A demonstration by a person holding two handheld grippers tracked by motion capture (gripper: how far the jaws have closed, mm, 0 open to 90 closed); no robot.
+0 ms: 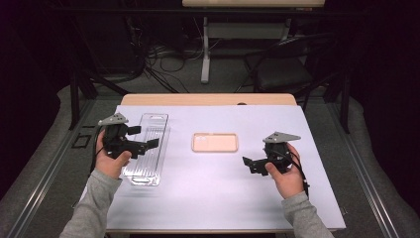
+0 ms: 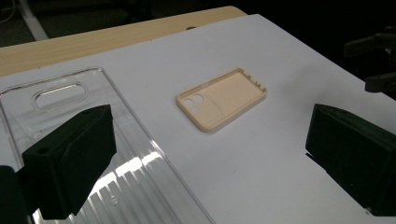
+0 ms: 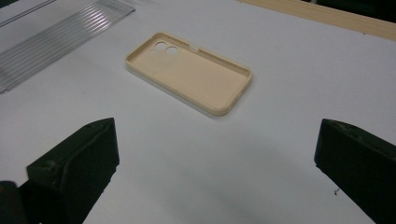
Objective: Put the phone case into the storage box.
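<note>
Phone case (image 1: 215, 142), beige, inner side up: lying mid-worktop (image 1: 198, 198) on white sheet. Clear plastic tray (image 1: 147, 148): lying well left of it. Left tool (image 1: 143, 139): hovering over tray, jaws gaping. Right tool (image 1: 251, 165): hovering right of case, jaws gaping, holding nothing.
</note>
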